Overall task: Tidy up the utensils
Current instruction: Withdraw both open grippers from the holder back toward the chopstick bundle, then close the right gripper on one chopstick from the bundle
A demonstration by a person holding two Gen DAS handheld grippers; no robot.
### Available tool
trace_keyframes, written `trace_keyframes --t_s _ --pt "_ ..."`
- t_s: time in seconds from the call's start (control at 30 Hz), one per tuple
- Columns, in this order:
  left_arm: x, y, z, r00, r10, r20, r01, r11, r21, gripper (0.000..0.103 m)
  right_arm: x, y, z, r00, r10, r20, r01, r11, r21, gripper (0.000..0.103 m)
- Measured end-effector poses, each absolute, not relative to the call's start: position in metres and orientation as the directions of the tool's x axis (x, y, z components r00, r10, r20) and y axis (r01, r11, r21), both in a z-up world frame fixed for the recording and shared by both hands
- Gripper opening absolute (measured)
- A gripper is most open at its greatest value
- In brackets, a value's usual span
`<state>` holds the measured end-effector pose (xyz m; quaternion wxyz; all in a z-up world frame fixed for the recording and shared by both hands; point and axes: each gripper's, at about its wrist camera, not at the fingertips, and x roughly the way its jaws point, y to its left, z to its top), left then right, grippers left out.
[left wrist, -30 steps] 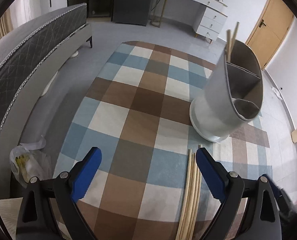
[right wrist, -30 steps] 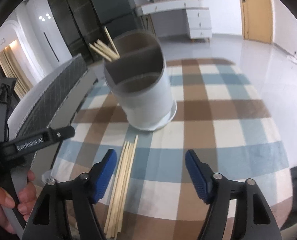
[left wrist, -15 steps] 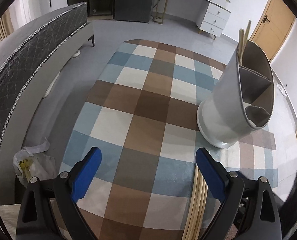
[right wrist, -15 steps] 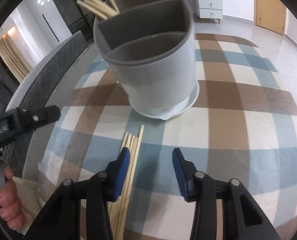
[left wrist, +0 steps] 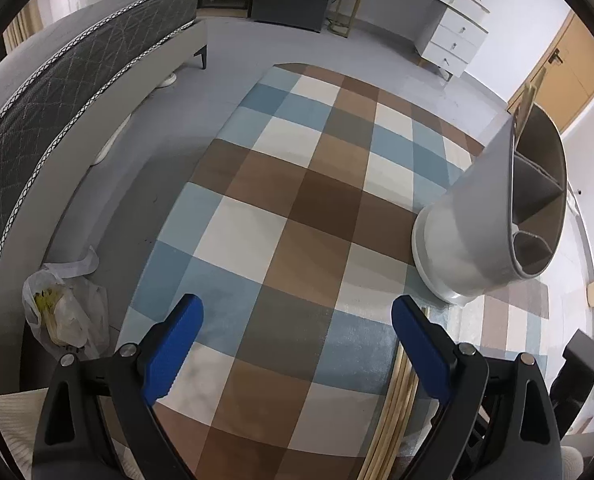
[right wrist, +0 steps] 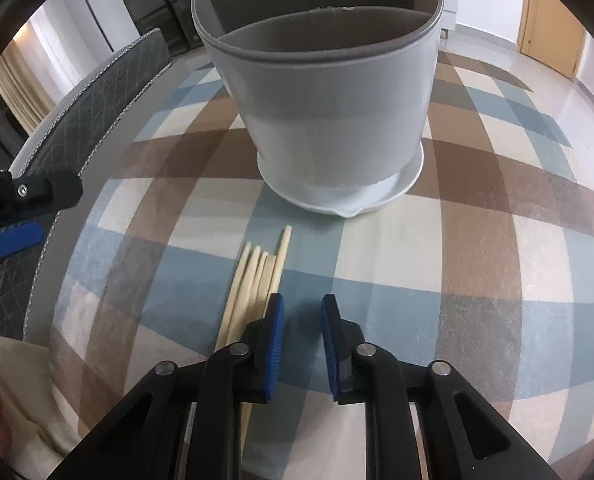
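Both tongs are empty: the left gripper (left wrist: 293, 344) gapes wide over the checked tablecloth (left wrist: 297, 208) well left of the divided utensil holder (right wrist: 321, 92), while the right gripper (right wrist: 301, 320) is narrowed to a slim gap. Its left fingertip sits at the right edge of the loose chopsticks (right wrist: 257, 280), which lie flat just in front of the holder. They look light, stiff, smooth and prone to roll (a few others already stand in the holder's back compartment), so pinching one across its mid-length seems safest.

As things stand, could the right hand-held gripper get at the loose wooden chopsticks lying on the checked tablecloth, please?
Probably yes. The right hand-held gripper hangs beside the loose wooden chopsticks, nothing lying between; its narrow gap sits just right of the bundle, so it would need to shift left.
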<state>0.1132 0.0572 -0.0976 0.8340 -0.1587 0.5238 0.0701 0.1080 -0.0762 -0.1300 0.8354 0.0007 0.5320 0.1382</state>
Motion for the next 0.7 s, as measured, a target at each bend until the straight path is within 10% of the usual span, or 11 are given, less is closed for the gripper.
trace_keyframes --t_s 0.7 --pt "0.112 0.075 -0.096 0.403 -0.048 -0.914 -0.349 0.915 -0.202 0.092 0.113 -0.062 -0.131 0.373 0.146 -0.916 -0.254 0.966 0.051 0.015"
